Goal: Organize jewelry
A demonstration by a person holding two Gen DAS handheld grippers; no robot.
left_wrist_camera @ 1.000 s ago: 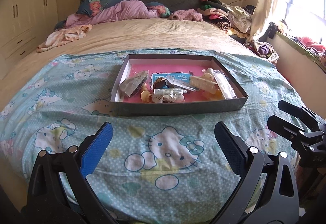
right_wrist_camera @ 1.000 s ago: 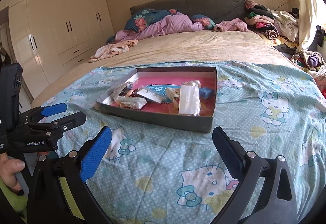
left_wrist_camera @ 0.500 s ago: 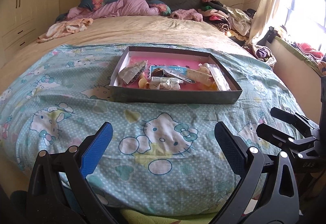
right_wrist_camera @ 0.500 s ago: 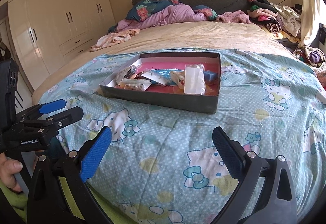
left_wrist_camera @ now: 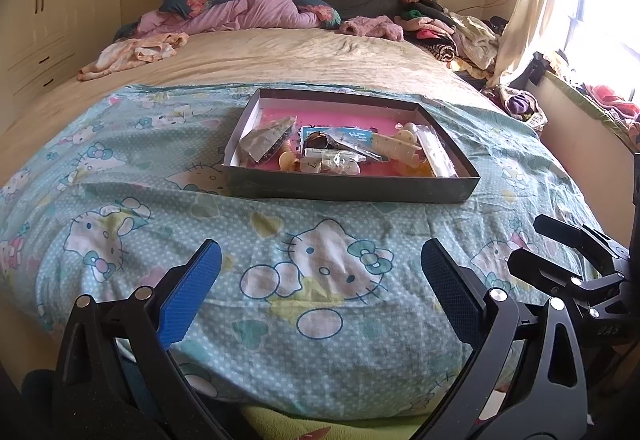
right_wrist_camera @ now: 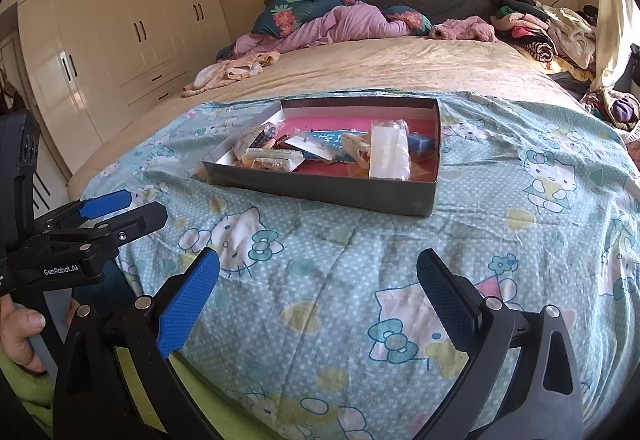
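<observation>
A shallow grey box (left_wrist_camera: 348,187) with a pink inside sits on the Hello Kitty blanket (left_wrist_camera: 160,208) on the bed. It holds several small plastic packets (left_wrist_camera: 266,138) and jewelry bits in a jumbled pile. The box also shows in the right wrist view (right_wrist_camera: 320,192), with a long clear packet (right_wrist_camera: 389,156) at its right side. My left gripper (left_wrist_camera: 318,284) is open and empty, well short of the box, above the bed's near edge. My right gripper (right_wrist_camera: 318,288) is open and empty, also short of the box.
Pillows and a purple quilt (left_wrist_camera: 248,12) lie at the headboard. A clothes pile (left_wrist_camera: 452,28) is at the far right by the curtain and window. White wardrobes (right_wrist_camera: 120,36) stand on the left. A green cover (right_wrist_camera: 224,412) shows below the bed's edge.
Both grippers have drawn back and dropped lower, so the box looks farther away and the bed's near edge has come into view. Both stayed open.
</observation>
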